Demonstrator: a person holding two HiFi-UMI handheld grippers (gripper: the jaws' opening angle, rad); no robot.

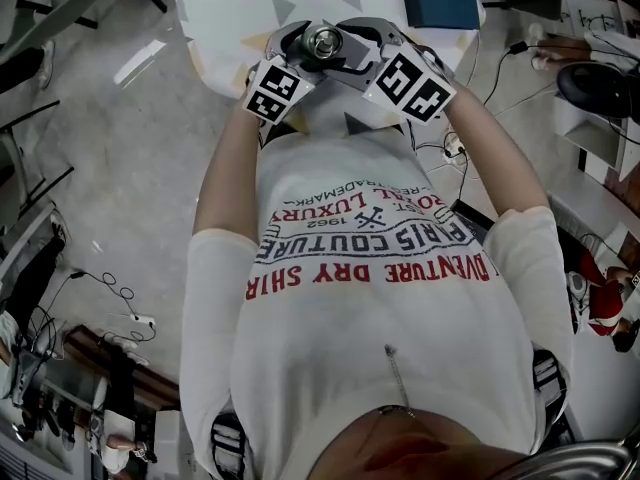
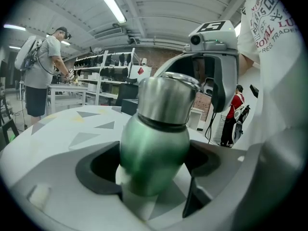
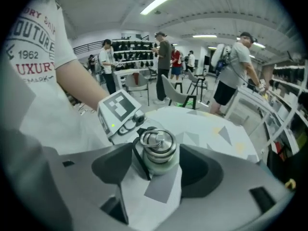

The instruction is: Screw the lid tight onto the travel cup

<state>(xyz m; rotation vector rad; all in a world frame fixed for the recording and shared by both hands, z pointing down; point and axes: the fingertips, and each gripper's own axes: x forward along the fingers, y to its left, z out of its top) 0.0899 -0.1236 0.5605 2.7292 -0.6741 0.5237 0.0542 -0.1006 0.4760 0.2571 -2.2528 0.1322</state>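
1. Head view: left gripper (image 1: 297, 50) and right gripper (image 1: 358, 50) meet above the patterned table (image 1: 215, 8). The steel lid (image 1: 323, 40) sits between their tips, facing up.
2. Left gripper view: jaws clamped on the green body of the travel cup (image 2: 153, 150), which sits deep between the pads. The lid rises ahead of and above the jaws. Judgement: this grip should serve as a rigid counter-hold.
3. Right gripper view: jaws stand wide with the lid (image 3: 158, 150) centred between them. The pads appear just clear of it. Judgement: close squarely on the lid's side wall, in line with the cup's axis, before twisting, or the thread may cross.

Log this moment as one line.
left hand-held gripper: shut on cup | right hand-held gripper: open around lid | lid: on cup
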